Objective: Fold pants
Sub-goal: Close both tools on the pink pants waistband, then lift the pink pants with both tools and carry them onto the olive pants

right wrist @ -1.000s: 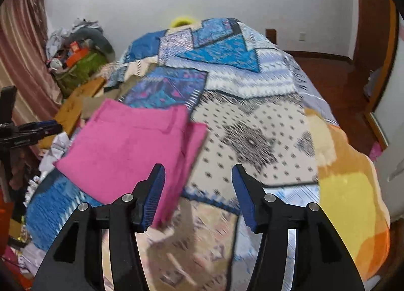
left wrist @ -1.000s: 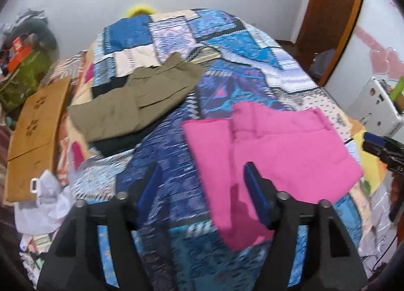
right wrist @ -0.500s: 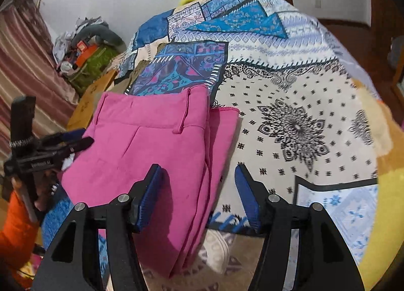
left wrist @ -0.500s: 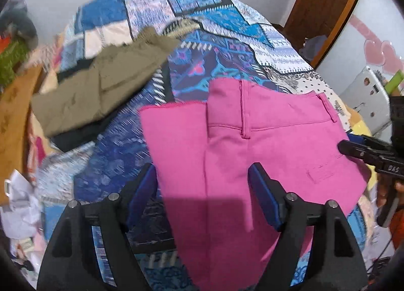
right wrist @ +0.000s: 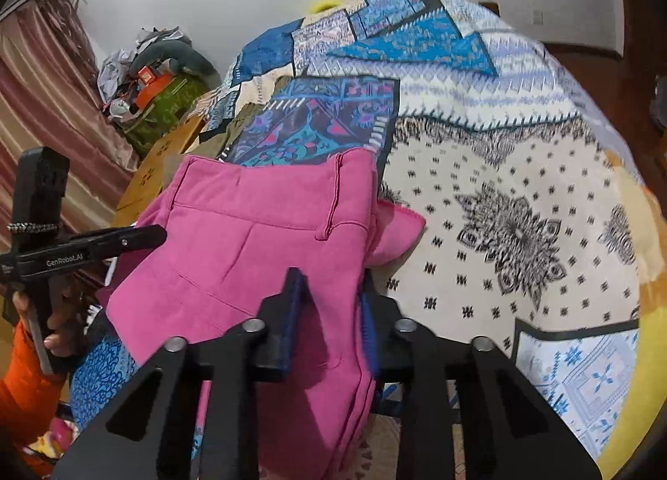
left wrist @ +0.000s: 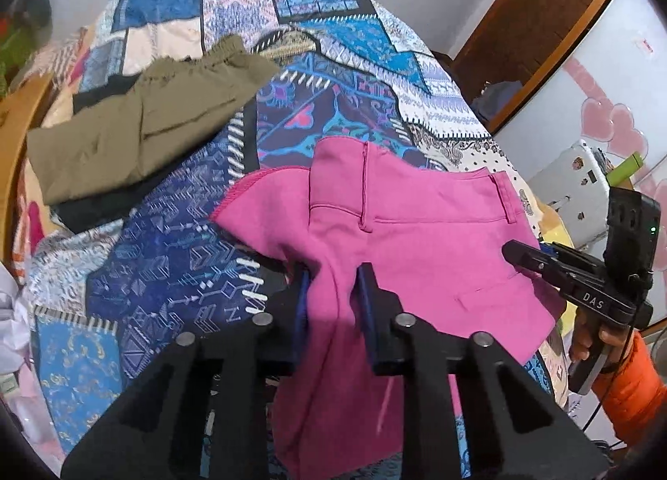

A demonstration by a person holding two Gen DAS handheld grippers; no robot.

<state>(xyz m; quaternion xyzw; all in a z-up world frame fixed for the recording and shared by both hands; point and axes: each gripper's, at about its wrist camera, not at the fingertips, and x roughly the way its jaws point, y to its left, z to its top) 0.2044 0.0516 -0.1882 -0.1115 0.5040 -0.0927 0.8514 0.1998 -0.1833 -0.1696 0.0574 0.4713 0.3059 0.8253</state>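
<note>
The pink pants (left wrist: 417, 238) lie partly folded on the patchwork bedspread (left wrist: 175, 271), waistband toward the far side. My left gripper (left wrist: 332, 292) is shut on the pants' near fold, and the cloth bunches up between its blue pads. My right gripper (right wrist: 329, 305) is shut on the pants (right wrist: 258, 238) near their other edge. The right gripper also shows at the right of the left wrist view (left wrist: 542, 259). The left gripper also shows at the left of the right wrist view (right wrist: 137, 236).
Olive pants (left wrist: 133, 126) lie folded on a dark garment at the bed's far left. A wooden board (right wrist: 154, 176) and a clutter pile (right wrist: 154, 76) stand beside the bed. A white appliance (left wrist: 571, 184) and a brown door (left wrist: 533, 21) are on the other side.
Both grippers were open above the pants. They came down and closed on the pink cloth, which now bunches and lifts at the near edge.
</note>
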